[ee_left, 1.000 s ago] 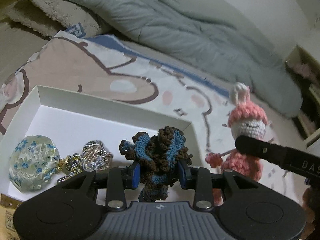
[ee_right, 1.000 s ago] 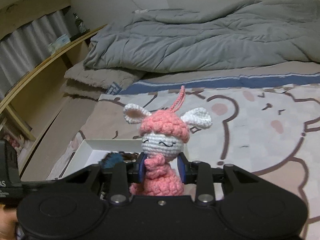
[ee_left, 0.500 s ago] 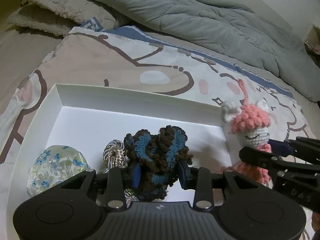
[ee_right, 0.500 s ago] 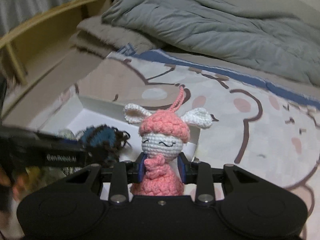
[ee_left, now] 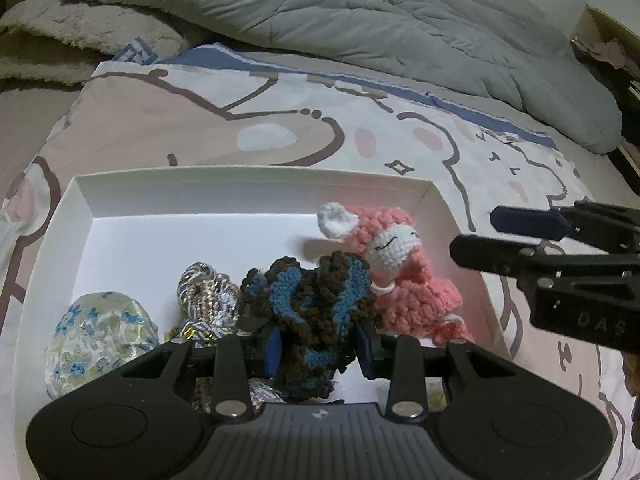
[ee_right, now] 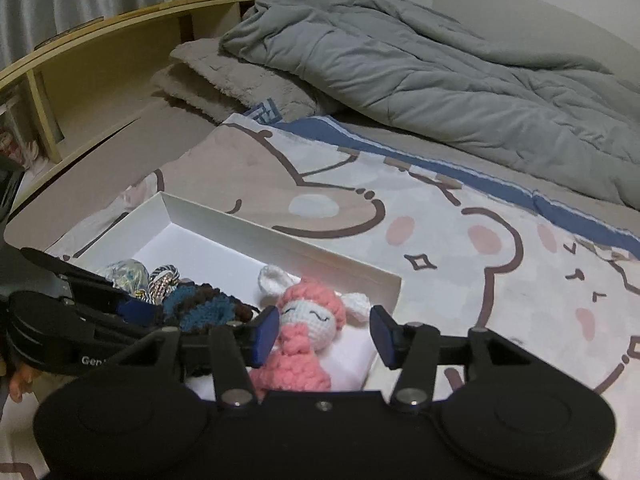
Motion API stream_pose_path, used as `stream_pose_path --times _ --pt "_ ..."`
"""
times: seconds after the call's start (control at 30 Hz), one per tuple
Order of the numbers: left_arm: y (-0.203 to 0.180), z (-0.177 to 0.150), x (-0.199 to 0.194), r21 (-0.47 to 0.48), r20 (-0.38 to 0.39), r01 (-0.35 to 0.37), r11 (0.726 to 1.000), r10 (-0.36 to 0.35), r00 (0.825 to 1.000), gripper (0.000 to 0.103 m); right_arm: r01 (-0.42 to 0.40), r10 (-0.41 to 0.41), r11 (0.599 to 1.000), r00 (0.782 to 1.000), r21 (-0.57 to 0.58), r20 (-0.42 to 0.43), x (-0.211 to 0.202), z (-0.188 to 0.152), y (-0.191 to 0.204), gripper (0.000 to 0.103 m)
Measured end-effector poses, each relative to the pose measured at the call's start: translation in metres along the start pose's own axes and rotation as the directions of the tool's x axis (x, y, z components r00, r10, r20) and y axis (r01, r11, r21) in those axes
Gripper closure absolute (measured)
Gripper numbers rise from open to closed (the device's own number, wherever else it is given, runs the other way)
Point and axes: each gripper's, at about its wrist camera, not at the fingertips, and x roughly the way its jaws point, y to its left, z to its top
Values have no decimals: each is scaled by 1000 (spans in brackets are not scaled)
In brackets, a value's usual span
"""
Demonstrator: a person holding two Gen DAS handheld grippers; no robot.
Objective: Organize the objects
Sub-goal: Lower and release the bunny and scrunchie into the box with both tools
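Here the right gripper (ee_right: 323, 338) has just been opening its jaws, and the pink crochet bunny (ee_right: 304, 334) lies loose between them in the white box (ee_right: 280, 240). Beside it, the left gripper (ee_left: 316, 344) pinches the blue-and-brown crochet piece (ee_left: 312, 300) above the box floor, near a floral pouch (ee_left: 100, 332).

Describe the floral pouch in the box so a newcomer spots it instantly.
On the cartoon-print bedsheet sits a shallow white box. Along its near side, the floral pouch is the item furthest from the pink crochet bunny. It alone is shiny fabric with small blue flowers; its neighbours are braided cord and crochet yarn.
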Motion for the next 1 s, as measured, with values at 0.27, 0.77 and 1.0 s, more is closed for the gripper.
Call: stream_pose_path --times 0.27,0.77,1.0 --pt "-6 2 -8 -8 15 -15 1000 15 1000 50 3 -2 999 1000 34 -21 -4 -4 -5 53" --pt "-8 -6 -44 -21 53 -23 1000 24 998 48 -32 38 980 999 196 -27 -28 -10 -18 48" --pt "-12 -7 -69 -22 94 -58 998 60 994 31 -22 23 983 1000 184 -4 -50 -8 -13 42"
